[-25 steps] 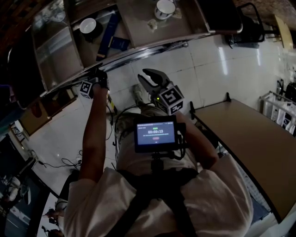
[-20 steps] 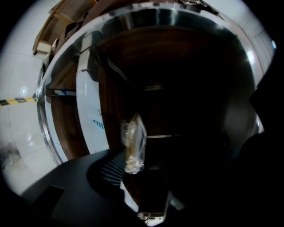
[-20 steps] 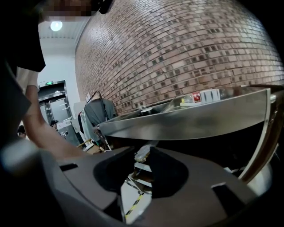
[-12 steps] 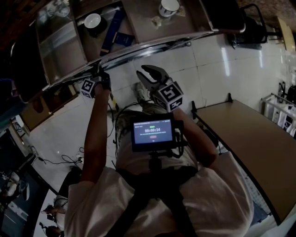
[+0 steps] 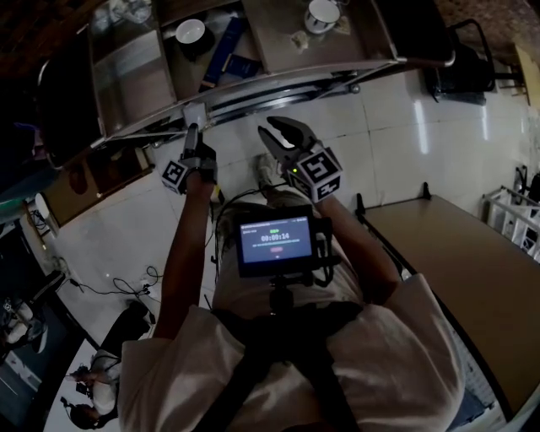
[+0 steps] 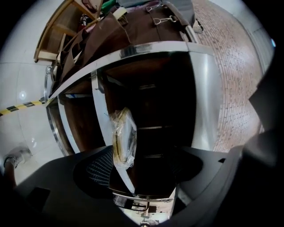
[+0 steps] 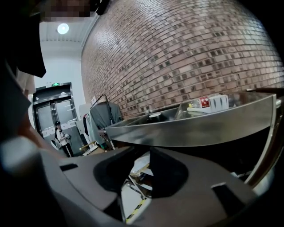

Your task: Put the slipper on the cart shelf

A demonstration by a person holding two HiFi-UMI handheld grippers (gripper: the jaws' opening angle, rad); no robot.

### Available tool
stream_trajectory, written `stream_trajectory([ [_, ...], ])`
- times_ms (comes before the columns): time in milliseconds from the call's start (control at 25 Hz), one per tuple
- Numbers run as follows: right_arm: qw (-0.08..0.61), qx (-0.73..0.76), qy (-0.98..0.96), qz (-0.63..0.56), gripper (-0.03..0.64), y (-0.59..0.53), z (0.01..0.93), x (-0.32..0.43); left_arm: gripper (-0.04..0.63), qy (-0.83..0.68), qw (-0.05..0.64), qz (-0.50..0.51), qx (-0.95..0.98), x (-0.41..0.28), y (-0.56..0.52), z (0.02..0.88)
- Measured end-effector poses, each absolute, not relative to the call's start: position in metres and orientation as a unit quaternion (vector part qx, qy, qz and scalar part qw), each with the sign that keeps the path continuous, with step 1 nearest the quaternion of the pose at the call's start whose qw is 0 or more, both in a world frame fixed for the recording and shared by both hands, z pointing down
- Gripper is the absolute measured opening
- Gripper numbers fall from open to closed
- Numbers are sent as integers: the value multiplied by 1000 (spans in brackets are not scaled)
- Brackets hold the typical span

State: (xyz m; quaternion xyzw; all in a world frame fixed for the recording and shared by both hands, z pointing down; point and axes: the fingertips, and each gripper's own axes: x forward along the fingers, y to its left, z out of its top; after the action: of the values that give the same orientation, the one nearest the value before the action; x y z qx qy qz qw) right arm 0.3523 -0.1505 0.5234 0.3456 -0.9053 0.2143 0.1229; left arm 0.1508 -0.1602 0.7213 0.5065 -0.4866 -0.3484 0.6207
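**Slipper at the shelf rim, left claw spread wide**

Across the upper left of the head view runs the cart [image 5: 253, 89]. Its top tray carries a white bowl [image 5: 191, 31], a blue box [image 5: 226, 52] and, further right, a cup [image 5: 322, 14]. Just below the cart's metal edge, left of centre, the left gripper [image 5: 193, 135] points up at it. Its jaws have just been opening and now stand spread wide.

In the left gripper view the slipper [image 6: 123, 137], wrapped in clear plastic, sits mid-frame in the gap between those jaws. It is close to the ribbed pad [image 6: 95, 170] at the lower left, but neither pad presses on it. It lies along the shelf rim [image 6: 100, 111], a bright metal strip, with the dark shelf space to its right.

Right of centre in the head view, the right gripper [image 5: 280, 137] is held near the left one but apart from it, also below the cart's edge. Its jaws stand apart, and in the right gripper view only floor [image 7: 133, 199] shows through the gap.

Below centre, a monitor [image 5: 278, 245] sits at the person's chest. A brown table [image 5: 456, 261] fills the right side of the frame.
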Motion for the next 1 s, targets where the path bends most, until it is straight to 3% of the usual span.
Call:
stream_trajectory([
  [600, 160, 339, -902, 215, 115, -136, 539, 364, 373, -482, 607, -356, 522, 108, -216, 769],
  [800, 163, 339, -901, 217, 115, -135, 543, 363, 373, -531, 571, -107, 617, 132, -223, 803],
  [1000, 160, 342, -899, 222, 115, -134, 546, 364, 373, -550, 462, 137, 682, 133, -207, 819],
])
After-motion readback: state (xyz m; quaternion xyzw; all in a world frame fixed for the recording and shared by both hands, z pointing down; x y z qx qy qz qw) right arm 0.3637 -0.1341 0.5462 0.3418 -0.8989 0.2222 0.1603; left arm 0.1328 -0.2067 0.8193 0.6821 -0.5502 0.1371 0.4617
